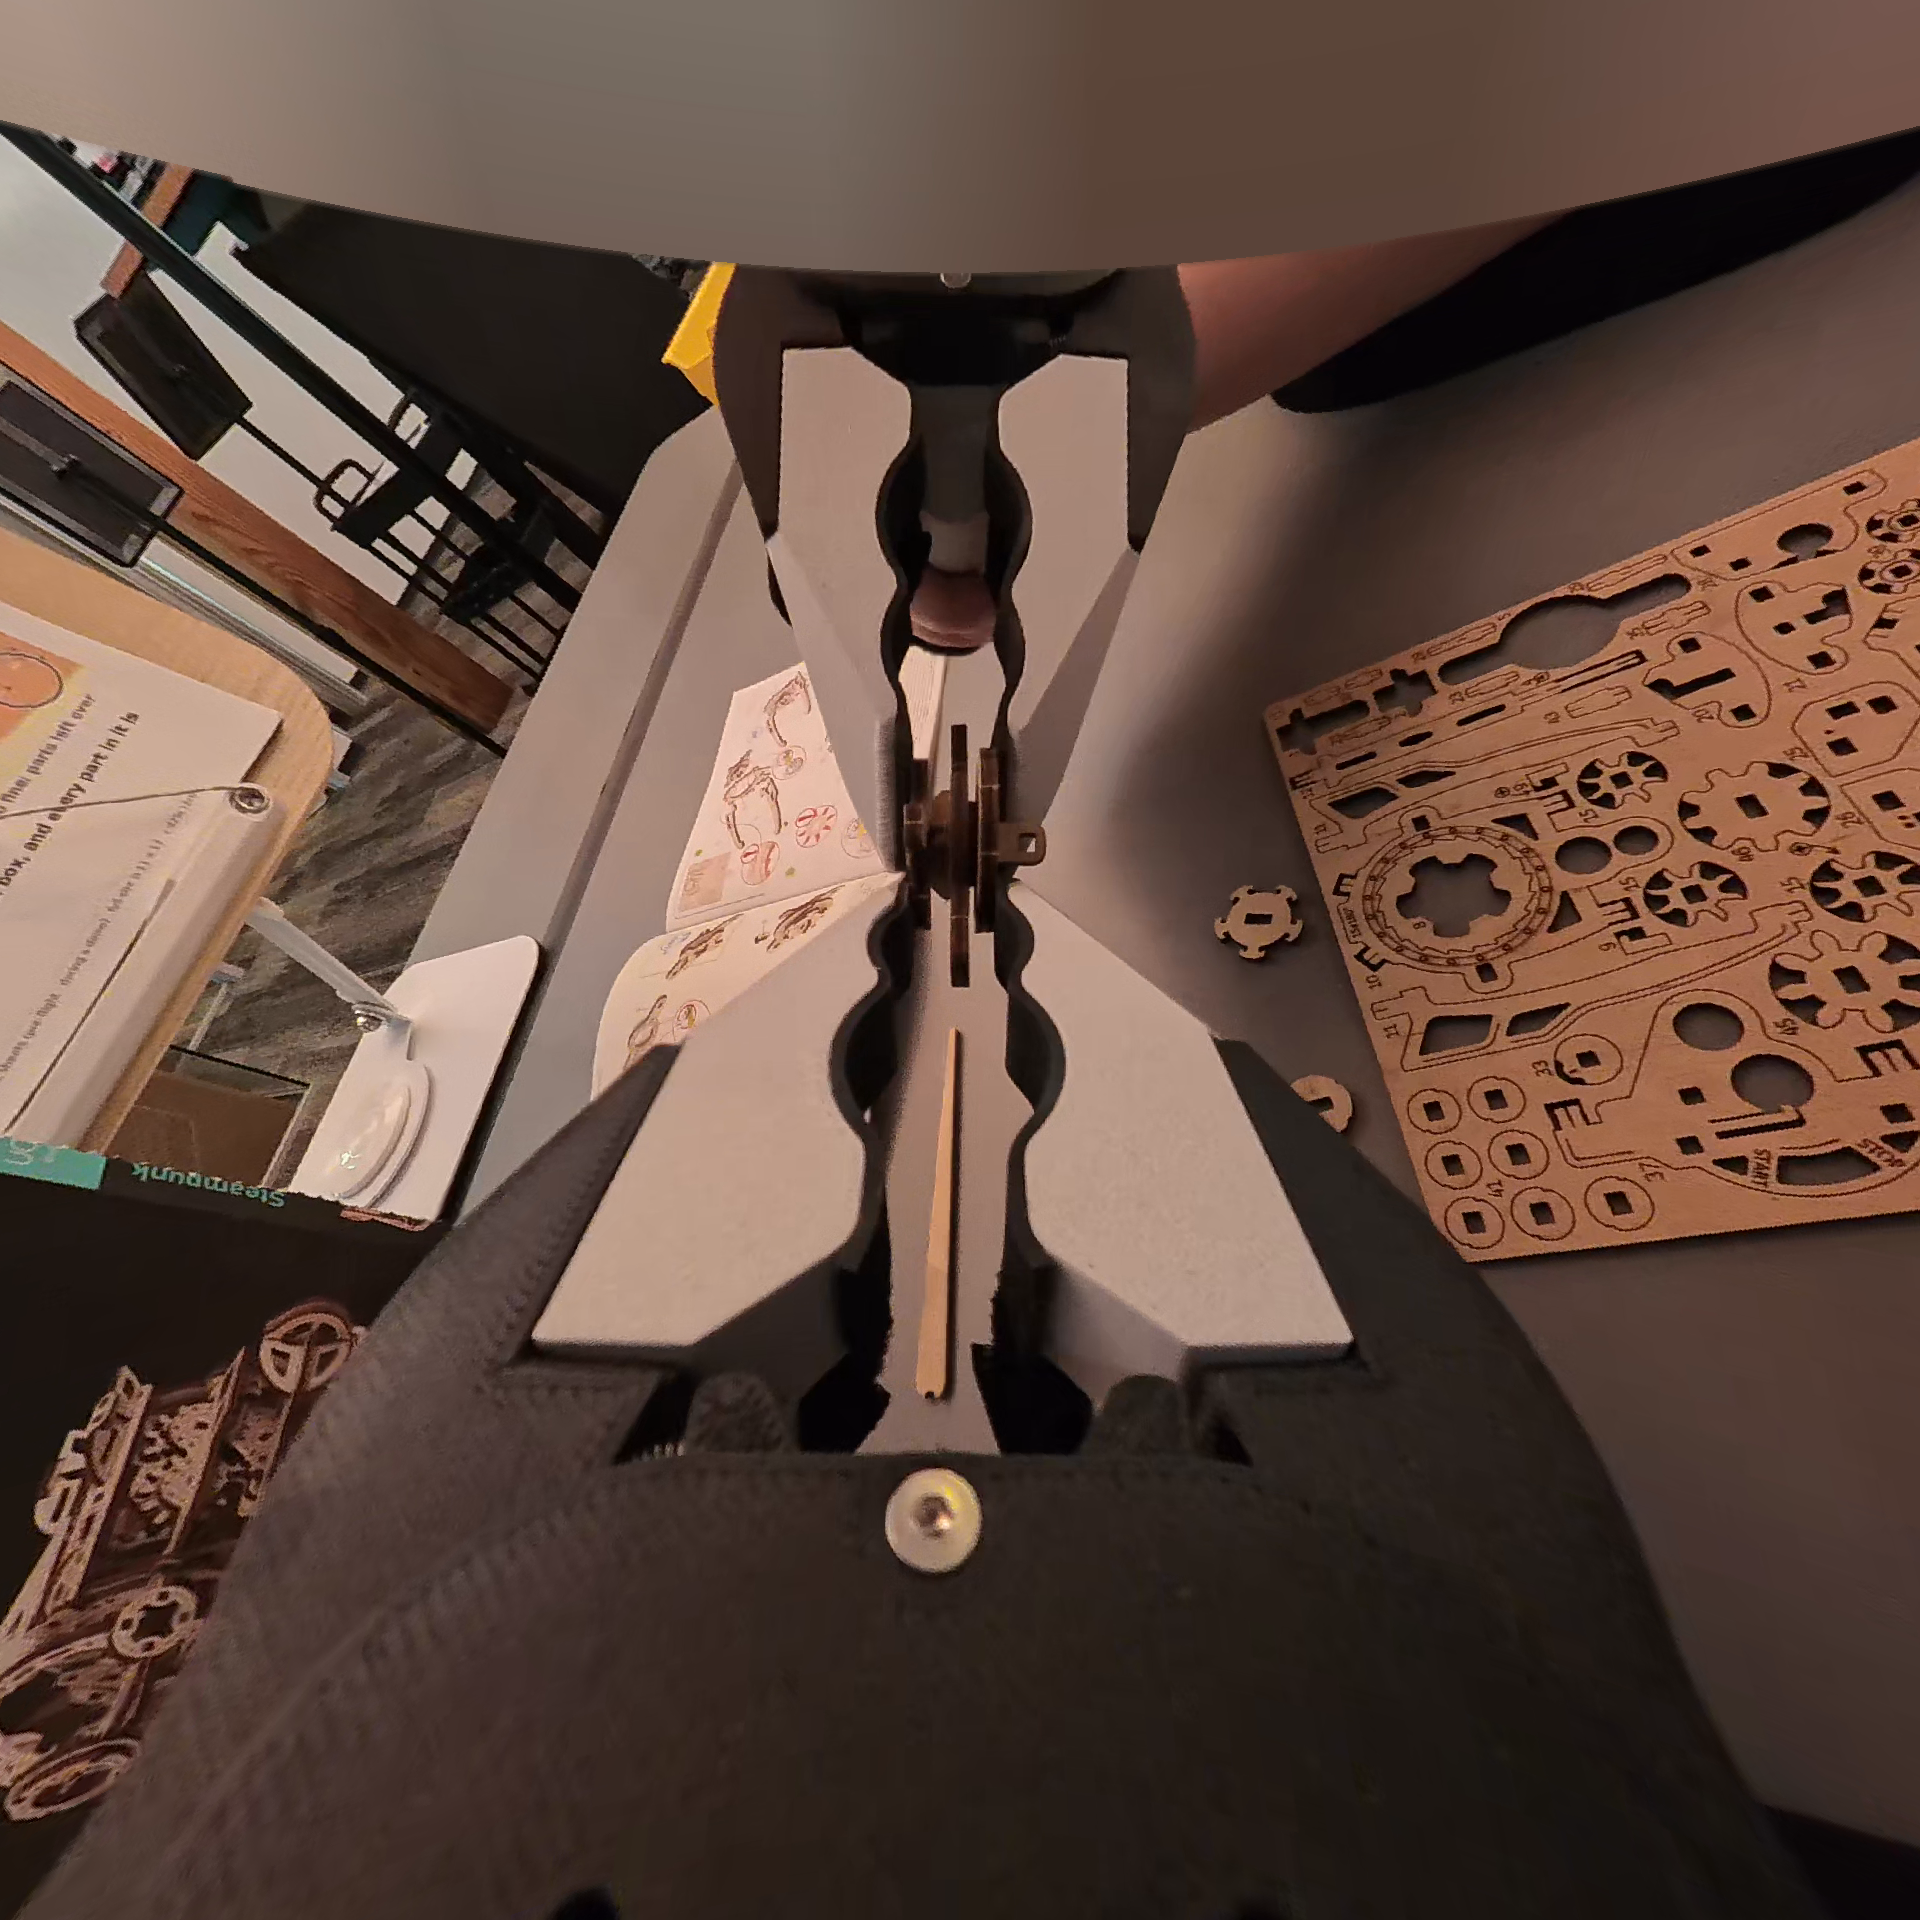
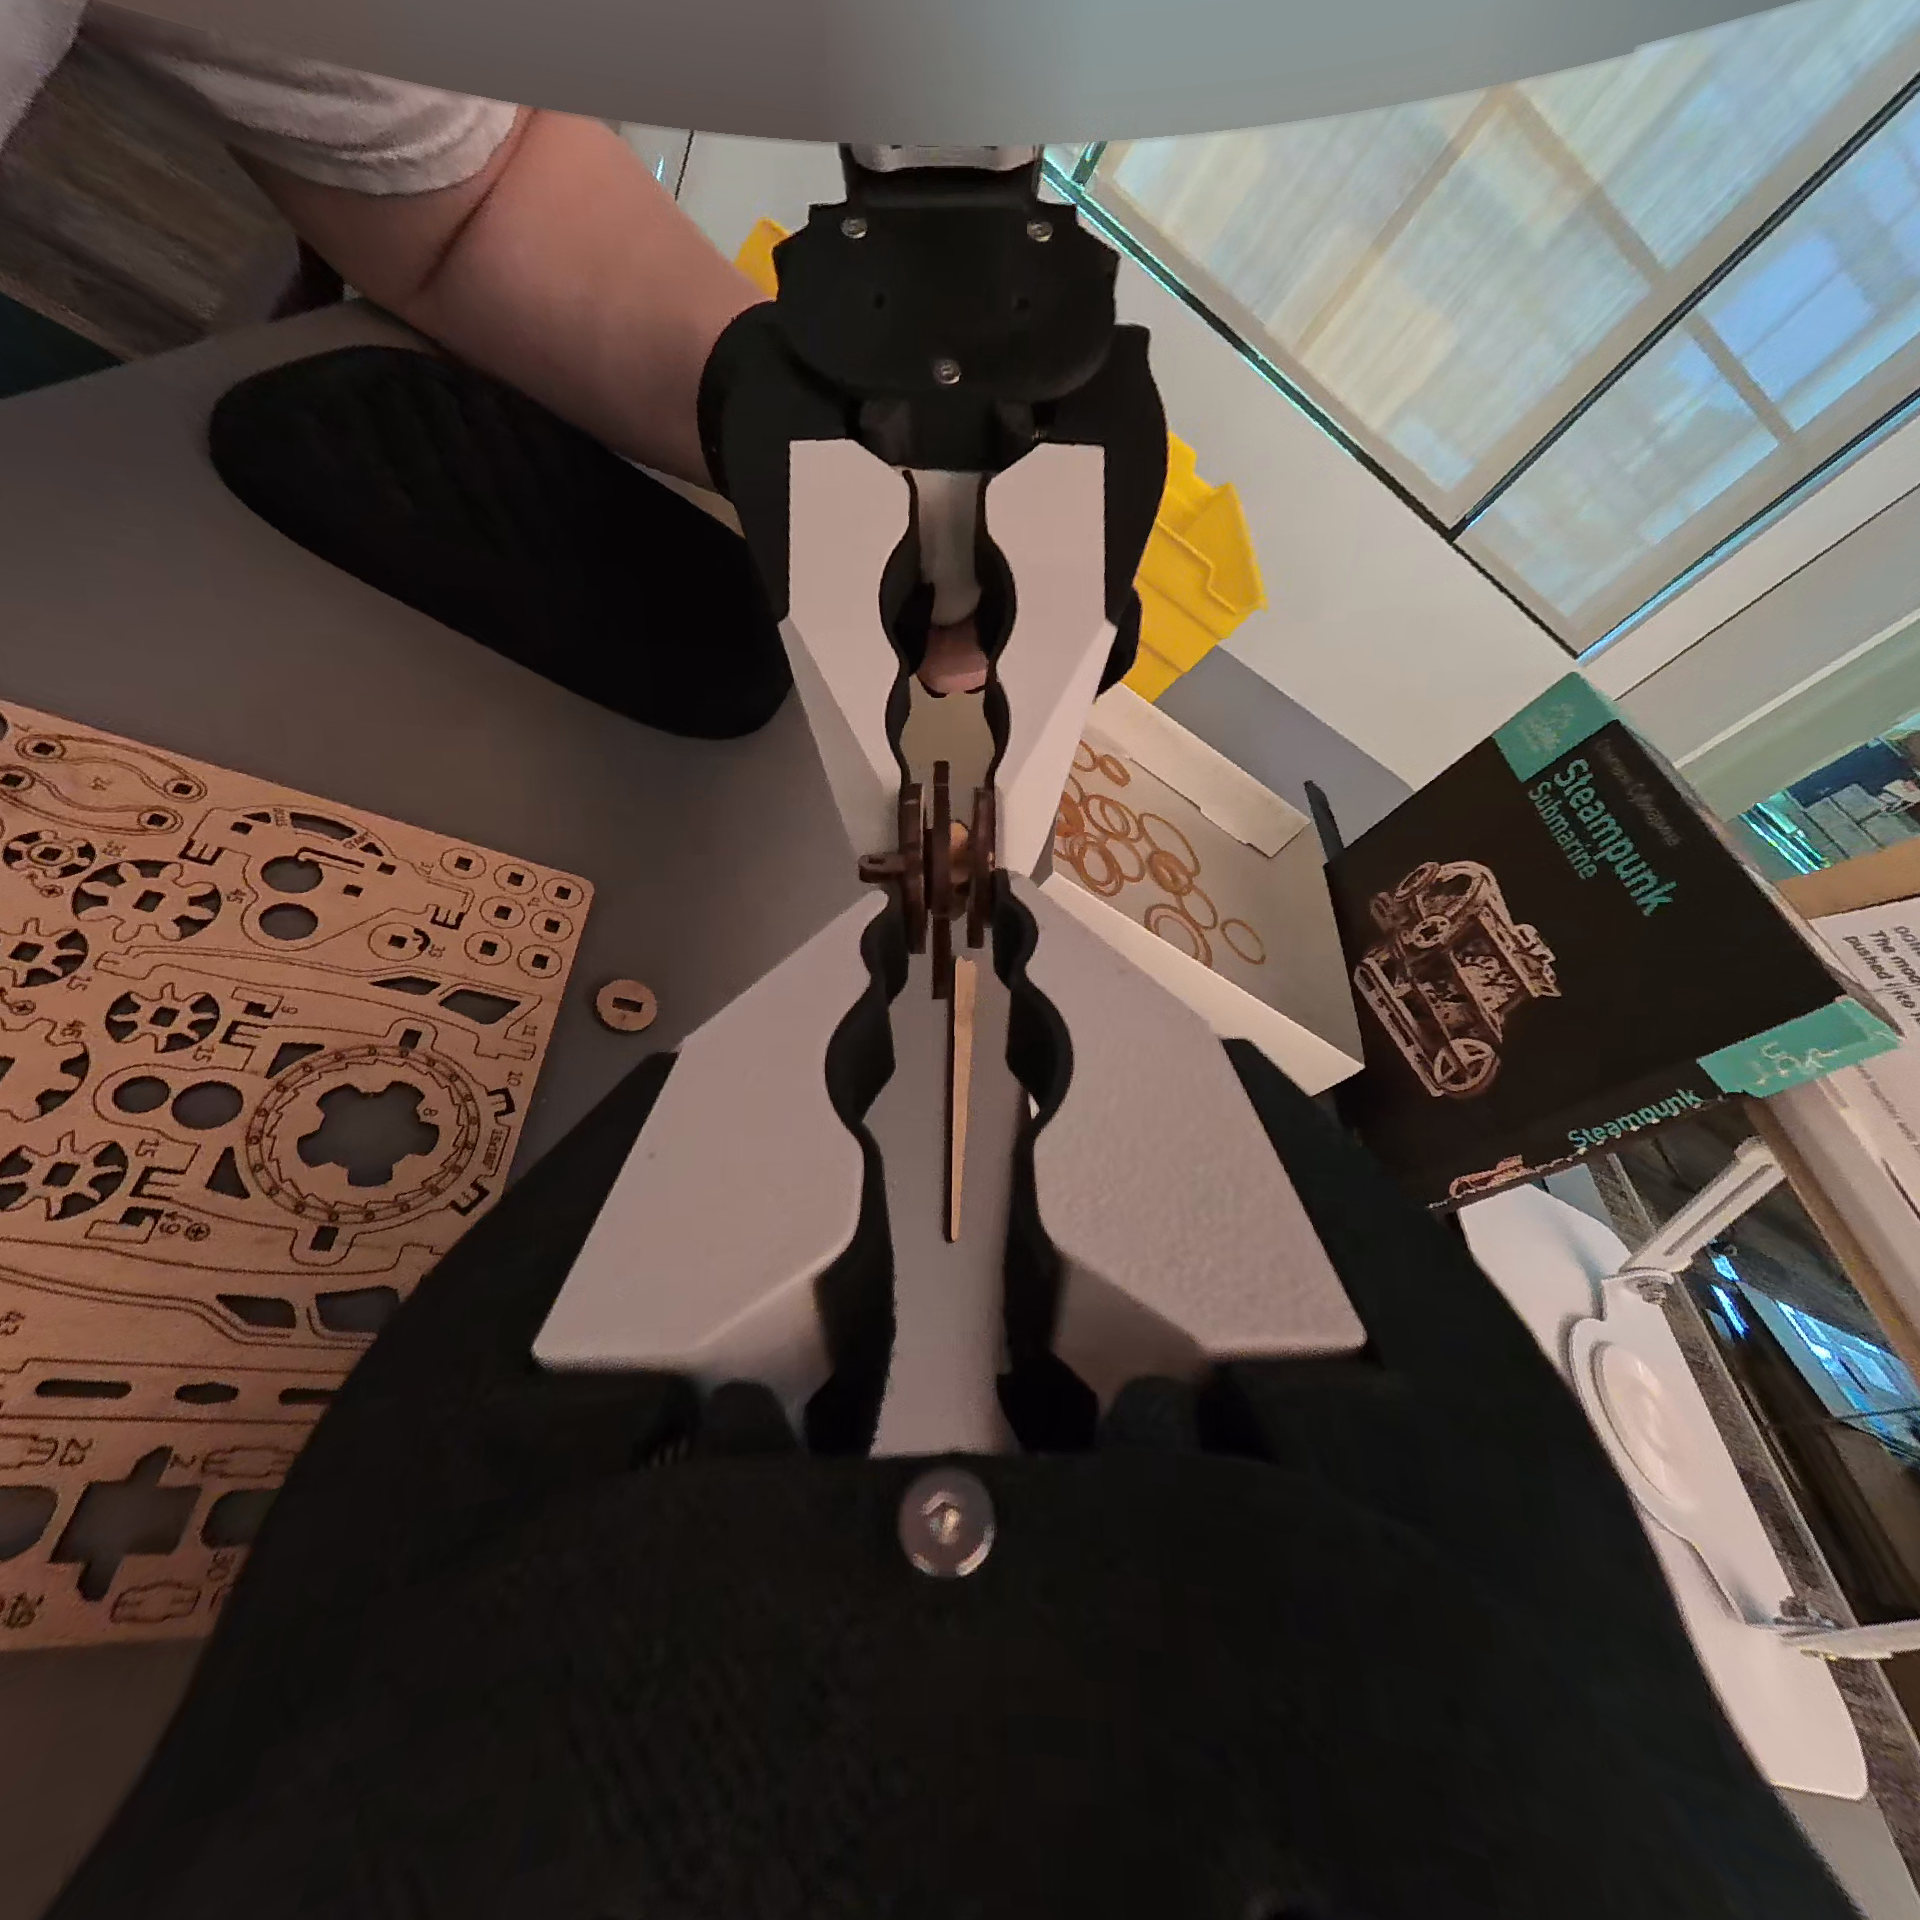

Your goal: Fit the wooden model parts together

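A small wooden gear assembly (image 1: 951,842) of several dark discs on an axle is held in the air between both grippers, which meet tip to tip. My left gripper (image 1: 951,914) is shut on its near side. My right gripper (image 2: 940,925) is shut on the assembly (image 2: 940,862) from the opposite side, and also shows across from the left one (image 1: 951,769). A thin pale wooden stick (image 1: 940,1216) shows in the gap between my fingers below the assembly, also in the right wrist view (image 2: 958,1101). I cannot tell whether it lies on the table.
A laser-cut wooden parts sheet (image 1: 1621,883) lies flat on the grey table (image 1: 1351,582), with a loose cog piece (image 1: 1257,920) and a small disc (image 2: 624,1005) beside it. An instruction booklet (image 1: 758,821), the dark kit box (image 2: 1579,935), a tray of rubber bands (image 2: 1164,873) and a yellow bin (image 2: 1195,582) are around. The grippers are tip to tip, or close to it. From either gripper's tips it is about 10 cm to the loose cog piece (image 1: 1257,920).
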Action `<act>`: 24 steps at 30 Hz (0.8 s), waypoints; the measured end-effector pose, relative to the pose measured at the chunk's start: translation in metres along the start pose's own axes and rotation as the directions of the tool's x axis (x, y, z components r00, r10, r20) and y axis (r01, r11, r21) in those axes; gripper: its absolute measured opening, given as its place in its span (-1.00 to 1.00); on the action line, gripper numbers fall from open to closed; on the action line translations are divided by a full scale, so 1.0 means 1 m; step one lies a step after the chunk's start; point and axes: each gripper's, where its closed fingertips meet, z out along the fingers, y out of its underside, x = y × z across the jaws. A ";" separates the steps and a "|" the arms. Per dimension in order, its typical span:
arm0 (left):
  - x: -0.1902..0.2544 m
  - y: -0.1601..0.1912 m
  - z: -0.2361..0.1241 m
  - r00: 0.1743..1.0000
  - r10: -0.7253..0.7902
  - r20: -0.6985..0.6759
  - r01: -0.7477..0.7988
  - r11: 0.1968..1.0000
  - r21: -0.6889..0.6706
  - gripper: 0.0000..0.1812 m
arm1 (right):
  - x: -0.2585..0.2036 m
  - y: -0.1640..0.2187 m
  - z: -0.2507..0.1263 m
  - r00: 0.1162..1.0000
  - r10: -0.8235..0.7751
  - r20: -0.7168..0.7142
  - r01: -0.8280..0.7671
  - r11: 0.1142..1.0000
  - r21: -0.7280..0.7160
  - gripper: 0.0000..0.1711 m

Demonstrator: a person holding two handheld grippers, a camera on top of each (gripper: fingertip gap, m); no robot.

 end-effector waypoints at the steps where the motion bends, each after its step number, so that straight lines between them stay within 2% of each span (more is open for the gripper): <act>1: 0.000 0.000 0.000 1.000 0.002 0.000 -0.002 1.000 0.004 -0.87 | 0.000 -0.001 0.000 1.000 -0.002 0.003 0.002 1.000 0.004 -0.81; 9: 0.000 -0.001 0.000 0.999 -0.031 -0.010 0.031 0.999 0.009 -0.86 | 0.000 -0.001 -0.001 1.000 0.021 0.005 -0.021 1.000 0.005 -0.81; 15: 0.001 -0.003 -0.001 0.996 -0.078 -0.036 0.079 0.997 0.024 -0.86 | 0.000 -0.002 -0.001 0.994 0.107 0.038 -0.108 0.994 0.024 -0.82; 19: 0.001 -0.003 -0.001 0.981 -0.173 -0.090 0.176 0.984 0.028 -0.81 | 0.001 0.000 -0.001 0.945 0.305 0.118 -0.309 0.951 0.023 -0.83; 24: 0.001 -0.006 -0.005 0.927 -0.325 -0.190 0.339 0.940 0.045 -0.71 | 0.009 -0.001 -0.005 0.758 0.603 0.248 -0.629 0.777 0.034 -0.83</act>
